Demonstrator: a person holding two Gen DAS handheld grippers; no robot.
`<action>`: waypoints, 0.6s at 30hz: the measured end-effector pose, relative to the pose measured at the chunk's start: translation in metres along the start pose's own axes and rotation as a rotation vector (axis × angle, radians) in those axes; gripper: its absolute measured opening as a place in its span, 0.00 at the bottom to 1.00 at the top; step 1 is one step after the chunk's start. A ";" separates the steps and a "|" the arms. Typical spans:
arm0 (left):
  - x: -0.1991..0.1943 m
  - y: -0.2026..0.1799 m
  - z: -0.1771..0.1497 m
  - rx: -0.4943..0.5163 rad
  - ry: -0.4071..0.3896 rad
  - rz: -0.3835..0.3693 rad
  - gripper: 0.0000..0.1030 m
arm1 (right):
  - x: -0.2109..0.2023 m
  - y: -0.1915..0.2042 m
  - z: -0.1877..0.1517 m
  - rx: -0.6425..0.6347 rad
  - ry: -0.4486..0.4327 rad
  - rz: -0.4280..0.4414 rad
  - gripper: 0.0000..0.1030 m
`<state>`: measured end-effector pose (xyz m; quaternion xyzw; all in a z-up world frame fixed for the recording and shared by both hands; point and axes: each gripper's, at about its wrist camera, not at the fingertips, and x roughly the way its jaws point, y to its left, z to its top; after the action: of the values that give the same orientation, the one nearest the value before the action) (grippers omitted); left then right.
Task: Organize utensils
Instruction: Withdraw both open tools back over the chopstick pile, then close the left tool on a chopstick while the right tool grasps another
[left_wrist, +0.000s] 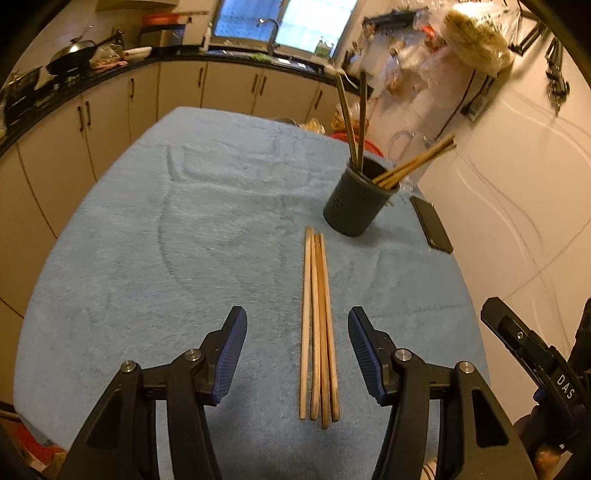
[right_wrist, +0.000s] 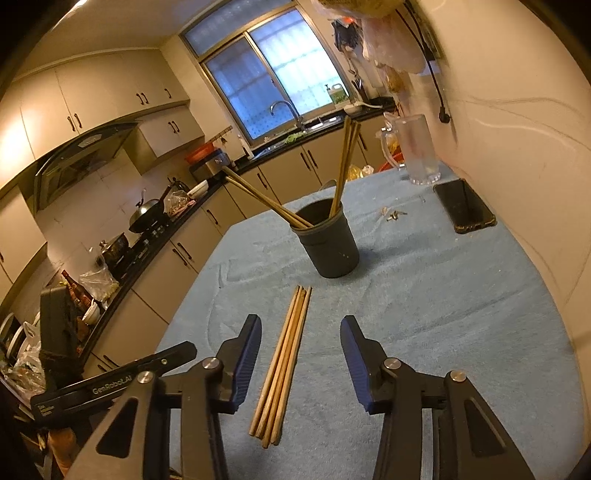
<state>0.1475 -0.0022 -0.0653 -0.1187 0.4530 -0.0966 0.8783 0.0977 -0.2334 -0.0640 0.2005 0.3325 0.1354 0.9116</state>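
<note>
Now, left wrist view: left hand-held gripper (left_wrist: 297, 325) spread, pads clear of four wooden chopsticks (left_wrist: 318, 325) lying side by side on blue-covered worktop (left_wrist: 147, 240) between jaws. Dark utensil holder (left_wrist: 356, 205) beyond, chopsticks leaning inside; black phone (left_wrist: 431, 223) near it.

Right wrist view: right hand-held gripper (right_wrist: 301, 334) spread, straddling same chopsticks (right_wrist: 284, 358), no contact. Holder (right_wrist: 327, 242) upright behind; glass mug (right_wrist: 417, 151) at far edge.

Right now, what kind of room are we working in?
Most likely a home kitchen. A sink faucet stands under the window, a wok sits on the cooktop along the dark counter, and a range hood hangs above it.
</note>
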 end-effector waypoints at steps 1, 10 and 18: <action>0.007 -0.002 0.002 0.009 0.016 -0.006 0.56 | 0.003 -0.001 0.001 0.004 0.007 0.004 0.43; 0.070 -0.007 0.025 0.022 0.136 -0.048 0.43 | 0.039 -0.023 0.008 0.044 0.056 -0.012 0.41; 0.118 -0.005 0.044 0.019 0.221 -0.057 0.23 | 0.069 -0.037 0.018 0.070 0.087 -0.020 0.40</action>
<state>0.2503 -0.0341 -0.1301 -0.1121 0.5425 -0.1383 0.8210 0.1652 -0.2450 -0.1065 0.2230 0.3783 0.1231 0.8900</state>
